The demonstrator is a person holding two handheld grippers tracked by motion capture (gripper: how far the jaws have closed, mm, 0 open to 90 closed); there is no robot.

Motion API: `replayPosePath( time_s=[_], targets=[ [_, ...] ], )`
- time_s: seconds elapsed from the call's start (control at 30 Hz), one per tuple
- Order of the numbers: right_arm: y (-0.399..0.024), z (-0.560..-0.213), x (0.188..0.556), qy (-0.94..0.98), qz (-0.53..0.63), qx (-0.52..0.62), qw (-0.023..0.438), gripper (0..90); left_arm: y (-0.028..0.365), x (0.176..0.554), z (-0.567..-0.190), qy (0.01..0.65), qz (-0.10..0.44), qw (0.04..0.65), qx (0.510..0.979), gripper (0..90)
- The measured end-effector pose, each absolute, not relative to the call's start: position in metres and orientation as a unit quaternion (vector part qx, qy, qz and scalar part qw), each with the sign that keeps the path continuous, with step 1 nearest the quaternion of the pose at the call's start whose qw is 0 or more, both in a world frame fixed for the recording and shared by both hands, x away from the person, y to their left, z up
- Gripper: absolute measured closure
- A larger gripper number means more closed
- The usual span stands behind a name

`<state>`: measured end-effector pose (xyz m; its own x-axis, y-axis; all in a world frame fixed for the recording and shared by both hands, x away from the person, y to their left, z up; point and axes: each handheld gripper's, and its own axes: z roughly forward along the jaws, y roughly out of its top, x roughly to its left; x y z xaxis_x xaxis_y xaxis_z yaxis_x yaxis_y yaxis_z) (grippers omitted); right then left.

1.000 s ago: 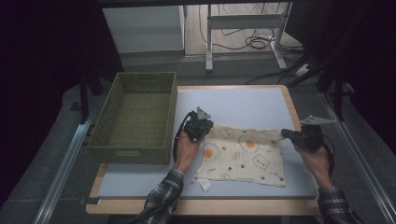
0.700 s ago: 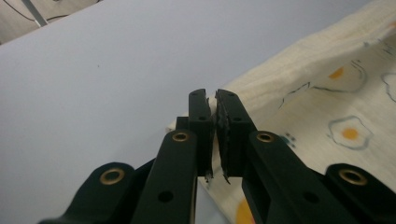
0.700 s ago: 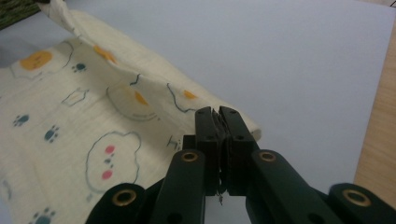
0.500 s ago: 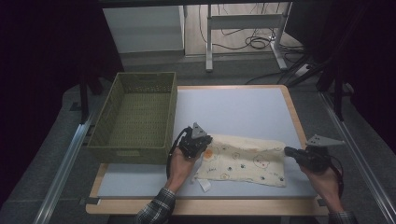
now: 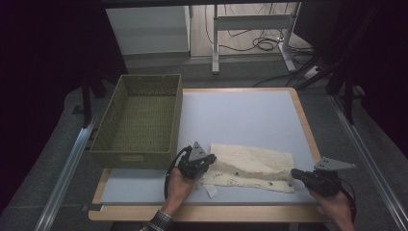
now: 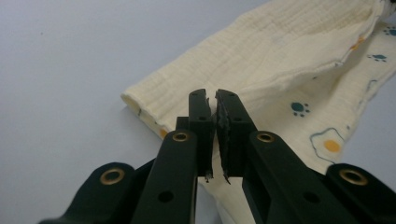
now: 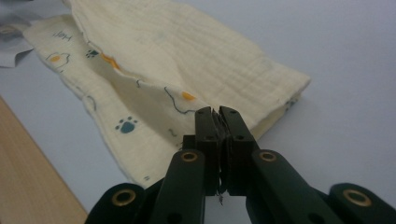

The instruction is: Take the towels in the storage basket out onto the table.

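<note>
A cream cloth (image 5: 255,166) printed with paw prints and fried eggs lies near the front of the pale table (image 5: 240,115), its far part folded over toward me. At the fold's left corner my left gripper (image 5: 210,159) is shut on the upper layer; in the left gripper view the jaws (image 6: 211,95) pinch the cloth (image 6: 280,51) at its edge. Over at the right corner, my right gripper (image 5: 294,174) grips the same way, and in the right gripper view the tips (image 7: 215,112) hold the top layer of the cloth (image 7: 187,51).
A green woven basket (image 5: 134,156) stands empty on the table's left side. A small white tag (image 5: 210,191) pokes out under the cloth's front left. The table's wooden rim (image 5: 202,211) runs close in front of both hands. Cables and a desk frame lie on the floor behind.
Both hands have drawn back toward the table's front edge, pulling the cloth's far edge with them. The cloth now lies folded and narrower than before.
</note>
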<state>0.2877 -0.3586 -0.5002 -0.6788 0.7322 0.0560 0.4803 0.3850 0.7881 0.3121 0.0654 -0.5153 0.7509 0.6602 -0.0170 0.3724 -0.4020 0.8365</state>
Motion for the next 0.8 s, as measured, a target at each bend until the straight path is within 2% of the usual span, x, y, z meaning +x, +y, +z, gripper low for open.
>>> replayPosePath(
  time_s=[0.6, 0.67, 0.77, 0.8],
  targets=[
    [-0.353, -0.511, 0.260, 0.830, 0.406, 0.361, 0.128, 86.4, 0.081, 0.282, -0.537, 0.325, 0.108, 0.473, 0.812, 84.2],
    [-0.354, -0.512, 0.258, 0.830, 0.406, 0.360, 0.126, 85.5, 0.082, 0.280, -0.538, 0.323, 0.102, 0.473, 0.813, 82.8],
    [-0.360, -0.512, 0.253, 0.828, 0.412, 0.360, 0.120, 81.4, 0.086, 0.275, -0.540, 0.326, 0.074, 0.480, 0.811, 72.2],
    [-0.360, -0.512, 0.253, 0.828, 0.412, 0.360, 0.120, 81.4, 0.088, 0.274, -0.540, 0.327, 0.069, 0.482, 0.810, 72.2]
  ],
)
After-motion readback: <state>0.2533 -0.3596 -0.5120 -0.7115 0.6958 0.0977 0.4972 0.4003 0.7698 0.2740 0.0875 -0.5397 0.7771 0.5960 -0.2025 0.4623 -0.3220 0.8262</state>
